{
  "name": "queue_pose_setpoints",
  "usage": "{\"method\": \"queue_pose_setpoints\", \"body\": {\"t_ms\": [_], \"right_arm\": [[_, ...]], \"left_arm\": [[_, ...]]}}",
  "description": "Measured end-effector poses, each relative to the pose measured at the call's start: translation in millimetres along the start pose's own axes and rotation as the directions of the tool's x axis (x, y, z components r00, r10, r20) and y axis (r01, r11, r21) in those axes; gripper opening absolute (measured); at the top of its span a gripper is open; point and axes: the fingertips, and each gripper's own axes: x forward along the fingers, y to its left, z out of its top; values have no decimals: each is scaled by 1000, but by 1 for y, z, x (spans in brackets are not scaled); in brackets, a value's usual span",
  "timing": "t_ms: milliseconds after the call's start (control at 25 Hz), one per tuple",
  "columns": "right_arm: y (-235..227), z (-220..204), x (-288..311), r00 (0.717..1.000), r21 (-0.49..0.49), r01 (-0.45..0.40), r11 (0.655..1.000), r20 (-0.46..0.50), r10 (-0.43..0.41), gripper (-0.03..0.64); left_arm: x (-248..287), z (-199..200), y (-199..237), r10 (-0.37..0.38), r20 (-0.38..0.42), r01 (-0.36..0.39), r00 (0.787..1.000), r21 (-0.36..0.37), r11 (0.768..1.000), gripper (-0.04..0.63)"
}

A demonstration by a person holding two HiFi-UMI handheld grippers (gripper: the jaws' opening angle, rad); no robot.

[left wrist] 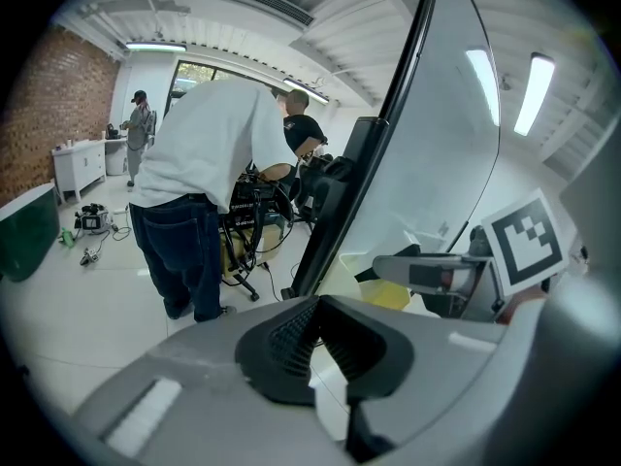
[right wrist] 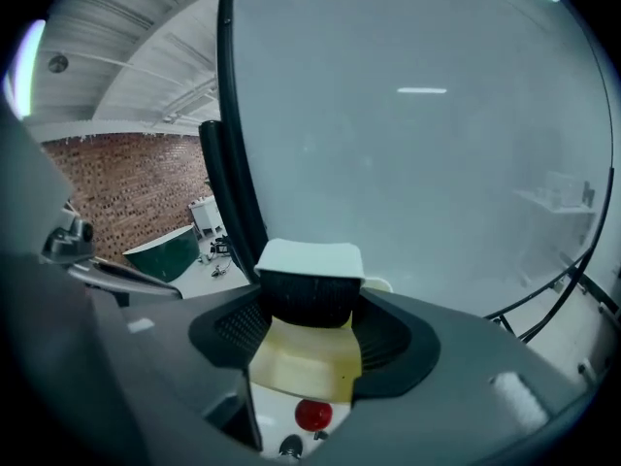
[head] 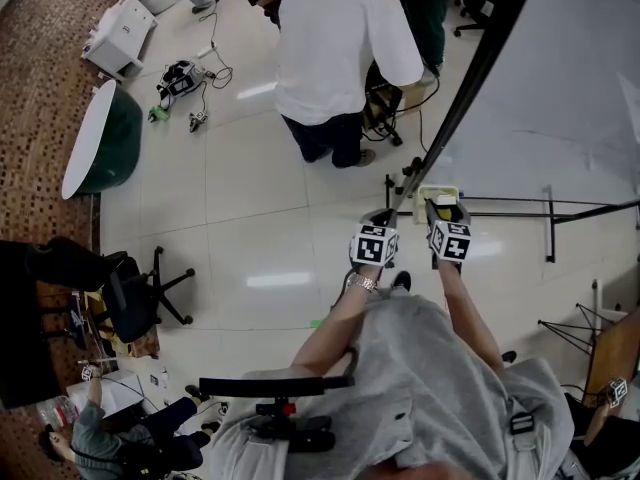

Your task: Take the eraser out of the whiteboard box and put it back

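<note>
My R tool (right wrist: pixel 310 320) holds the eraser (right wrist: pixel 309 294), jaws wide, its dark face spanning 9-to-3 btwn the pads. The whiteboard box (right wrist: pixel 303 365) lies just below at 6 o'clock, so R is the nearer hand. L tool (left wrist: pixel 315 343) sits at 9 o'clock, jaws together, empty.

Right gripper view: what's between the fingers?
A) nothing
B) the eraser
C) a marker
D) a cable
B: the eraser, white-backed with black felt, sits between the fingers of the right gripper, above the yellowish box.
</note>
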Motion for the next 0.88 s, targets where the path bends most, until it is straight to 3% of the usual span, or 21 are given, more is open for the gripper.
{"method": "queue_pose_setpoints", "body": {"t_ms": [240,600,640,680,880], "right_arm": [[-3,-6,15,996,-13,-45,999,-84,43,270],[8,-23,-28,999,45,0,999,-50,2,263],[9,-27,-34,999,55,15,998,-46,-12,192],[10,-31,-40,999,68,22,997,-43,-19,3],[35,-44,-65,997,99,-58,993,-47,63,3]], "left_arm": [[-2,-3,-16,-25,2,25,1000,17,1000,5],[-14,-16,-25,-53,11,53,999,20,998,5],[-14,-18,-28,-57,8,57,998,19,998,5],[-14,-21,-32,-62,3,62,998,21,998,5],[-27,-32,-50,-65,3,65,998,38,997,5]]}}
